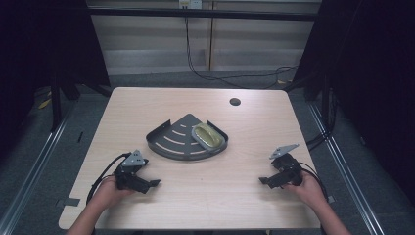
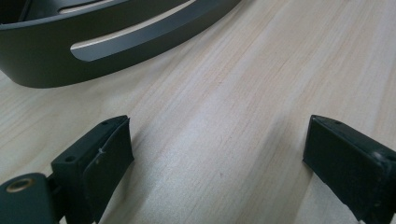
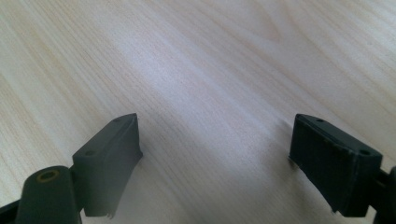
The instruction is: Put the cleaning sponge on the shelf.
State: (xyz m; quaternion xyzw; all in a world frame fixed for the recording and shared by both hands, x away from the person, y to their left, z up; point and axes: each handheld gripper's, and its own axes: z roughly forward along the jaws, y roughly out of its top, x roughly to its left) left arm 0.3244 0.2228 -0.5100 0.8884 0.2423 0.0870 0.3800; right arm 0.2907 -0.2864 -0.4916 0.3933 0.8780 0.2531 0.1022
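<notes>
The bench (image 1: 195,196) is evenly lit from above, while the surroundings fall into deep darkness. In both gripper views a soft pale sheen crosses the wood ahead of the tongs, whose near jaws look blurred and cast faint shadows. The high view is slightly soft and grainy.

txt/labels: none legible | brands: none | nos/signs: none in any view

Pale wood-grain table (image 1: 195,191), matt dark metal-looking slotted tray (image 1: 169,147), and matt black gripper fingers (image 2: 100,161).
</notes>
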